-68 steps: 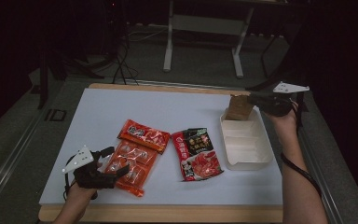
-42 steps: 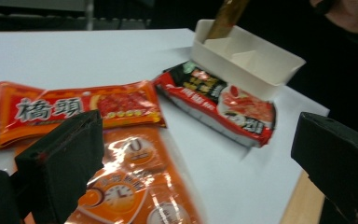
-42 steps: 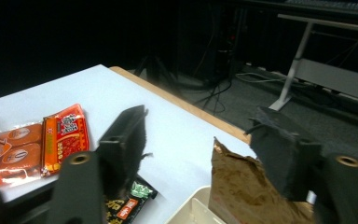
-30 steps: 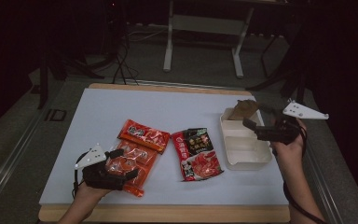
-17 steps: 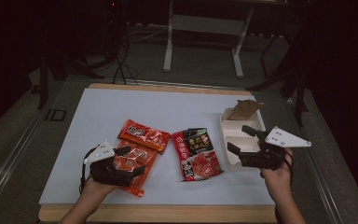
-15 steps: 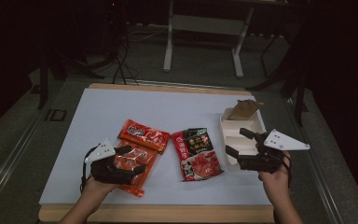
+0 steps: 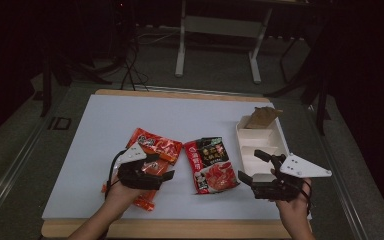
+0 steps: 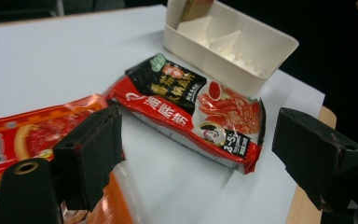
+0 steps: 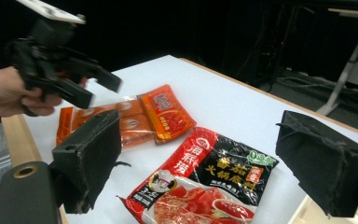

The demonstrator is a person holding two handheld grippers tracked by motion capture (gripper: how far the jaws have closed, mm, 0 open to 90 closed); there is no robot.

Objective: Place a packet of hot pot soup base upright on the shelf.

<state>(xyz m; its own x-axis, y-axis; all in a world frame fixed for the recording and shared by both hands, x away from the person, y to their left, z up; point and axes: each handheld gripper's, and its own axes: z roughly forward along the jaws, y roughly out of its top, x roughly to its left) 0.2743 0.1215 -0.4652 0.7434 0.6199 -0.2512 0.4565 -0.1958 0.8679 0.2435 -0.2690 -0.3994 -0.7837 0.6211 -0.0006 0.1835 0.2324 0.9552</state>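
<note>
White bench [image 7: 105, 130] fills the high view. On it lie an orange-red packet [image 7: 152, 145], a red-and-black pouch [image 7: 211, 164] and a white tray [image 7: 262, 145] with a brown bag [image 7: 261, 118] standing at its far end. The left tool [image 7: 160, 170] hangs over the near part of the packet, jaws spread and aimed at 3 o'clock toward the pouch. The right tool [image 7: 252, 167] sits at 3 o'clock from the pouch, over the tray's near end, jaws spread and aimed back at 9 o'clock.

From the left tool view, the pouch [image 8: 191, 109] lies between the two parted jaws, farther out, apart from them. The packet [image 8: 23, 135] runs under the left jaw at 9 o'clock; the tray [image 8: 256, 70] is at 1 o'clock.

From the right tool view, the pouch [image 9: 205, 186] lies between the wide-apart jaws, clear of both. The packet [image 9: 140, 119] is at 11 o'clock beyond it, with the left tool [image 9: 100, 88] above it, held by a hand [image 9: 4, 93], at 10 o'clock.
</note>
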